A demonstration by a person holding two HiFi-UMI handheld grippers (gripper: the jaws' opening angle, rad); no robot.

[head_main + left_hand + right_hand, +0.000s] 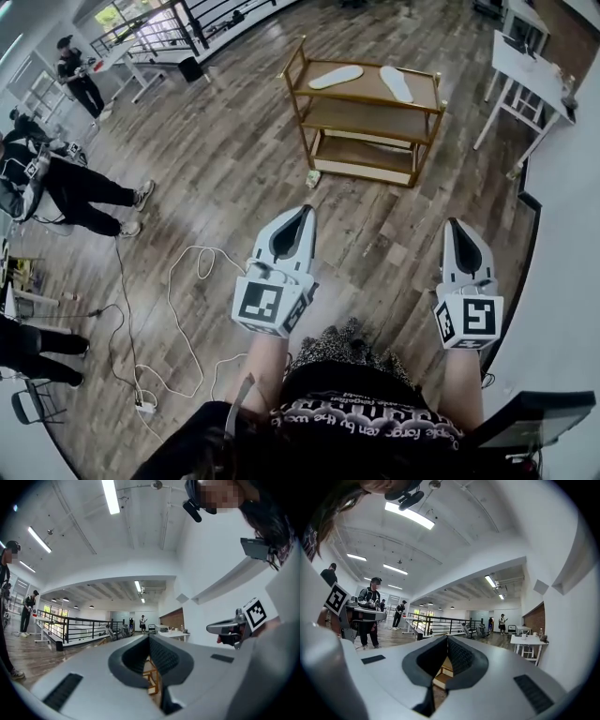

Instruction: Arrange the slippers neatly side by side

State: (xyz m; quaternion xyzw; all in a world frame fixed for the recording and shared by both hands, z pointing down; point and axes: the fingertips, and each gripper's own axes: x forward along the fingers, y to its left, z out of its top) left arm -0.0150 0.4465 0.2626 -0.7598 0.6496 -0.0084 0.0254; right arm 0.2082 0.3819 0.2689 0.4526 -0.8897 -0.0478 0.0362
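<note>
Two pale flat slippers lie on the top shelf of a wooden cart (302,75) across the floor: one (337,77) toward the left, the other (397,83) toward the right, angled apart. My left gripper (306,212) and right gripper (455,225) are held in front of my body, well short of the cart, both pointing at it. Both are shut with nothing between the jaws. The cart (151,678) shows through the left gripper's (149,638) jaw notch, and likewise the cart (439,673) through the right gripper's (447,639).
A white cable (183,309) loops over the wood floor at my left. People (70,192) stand and sit at the far left. White tables (525,70) stand at the right, beside a white wall. A railing (155,33) runs along the back.
</note>
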